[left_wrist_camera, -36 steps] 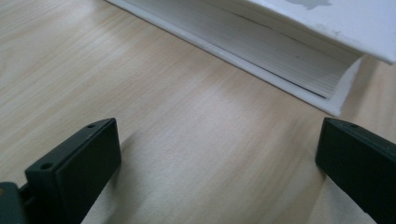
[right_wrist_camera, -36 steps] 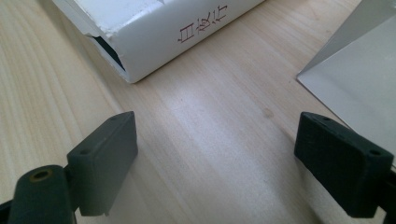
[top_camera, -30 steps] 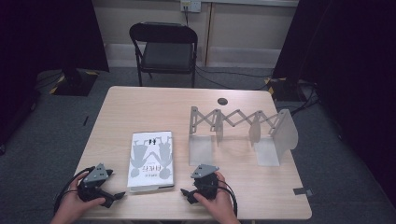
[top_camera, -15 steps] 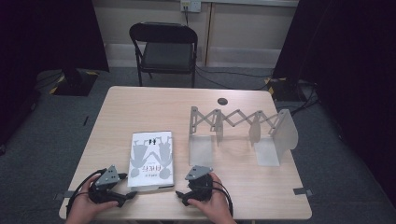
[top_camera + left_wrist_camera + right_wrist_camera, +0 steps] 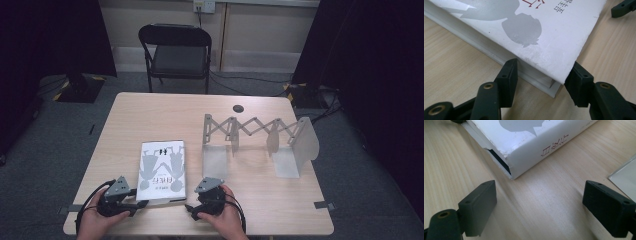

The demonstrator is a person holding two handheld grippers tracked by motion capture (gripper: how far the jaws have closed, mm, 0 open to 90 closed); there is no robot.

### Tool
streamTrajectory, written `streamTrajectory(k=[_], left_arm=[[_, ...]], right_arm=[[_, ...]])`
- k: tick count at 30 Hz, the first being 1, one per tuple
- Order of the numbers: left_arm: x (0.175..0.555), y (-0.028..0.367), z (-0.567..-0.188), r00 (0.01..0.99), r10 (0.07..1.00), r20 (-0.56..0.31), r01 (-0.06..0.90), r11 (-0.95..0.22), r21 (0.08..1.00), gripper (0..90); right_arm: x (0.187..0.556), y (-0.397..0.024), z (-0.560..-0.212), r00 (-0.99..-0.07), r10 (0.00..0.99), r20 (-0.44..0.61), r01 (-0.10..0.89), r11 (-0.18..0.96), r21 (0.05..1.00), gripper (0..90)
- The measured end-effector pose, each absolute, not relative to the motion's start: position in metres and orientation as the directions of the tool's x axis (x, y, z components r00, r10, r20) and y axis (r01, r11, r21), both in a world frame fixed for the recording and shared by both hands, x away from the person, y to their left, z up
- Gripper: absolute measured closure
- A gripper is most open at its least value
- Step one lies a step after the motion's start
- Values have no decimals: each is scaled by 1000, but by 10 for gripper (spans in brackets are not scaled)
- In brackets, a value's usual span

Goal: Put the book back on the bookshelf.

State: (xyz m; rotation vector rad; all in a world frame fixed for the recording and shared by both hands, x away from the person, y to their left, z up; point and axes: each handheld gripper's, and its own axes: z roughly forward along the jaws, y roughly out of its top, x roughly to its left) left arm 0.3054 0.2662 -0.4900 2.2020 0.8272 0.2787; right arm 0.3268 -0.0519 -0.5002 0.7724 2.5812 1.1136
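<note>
A white book [image 5: 161, 170] with grey figures on its cover lies flat on the wooden table [image 5: 280, 210]. My left gripper [image 5: 137, 205] is at the book's near left corner. In the left gripper view the book [image 5: 544, 32] has that corner between my jaws. The jaws have just been closing, and both pads now touch it, one on the page edge and one at the cover's corner. My right gripper [image 5: 190, 210] rests low by the near right corner. In the right gripper view its jaws [image 5: 539, 195] stand wide apart over bare wood, short of the book's spine corner [image 5: 524, 157].
An expanding metal rack with white dividers [image 5: 260, 137] stands to the right of the book. A small dark round spot [image 5: 238, 108] marks the far side of the table. A black folding chair [image 5: 177, 50] stands beyond it. A pale sheet edge [image 5: 626, 172] shows at right.
My left gripper has slid right to the book's near left corner, and its jaws have narrowed around it. The right hand has barely shifted.
</note>
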Motion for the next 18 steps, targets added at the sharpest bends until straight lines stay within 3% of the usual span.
streamTrajectory(k=[7,18], left_arm=[[301,263,-477,739,671,-62,500,-484,718,525],[300,263,-461,733,675,-79,498,-453,739,555]], right_arm=[[326,-48,-495,-828,561,24,406,570,715,136],[319,-28,-474,-849,528,-23,315,541,780,126]])
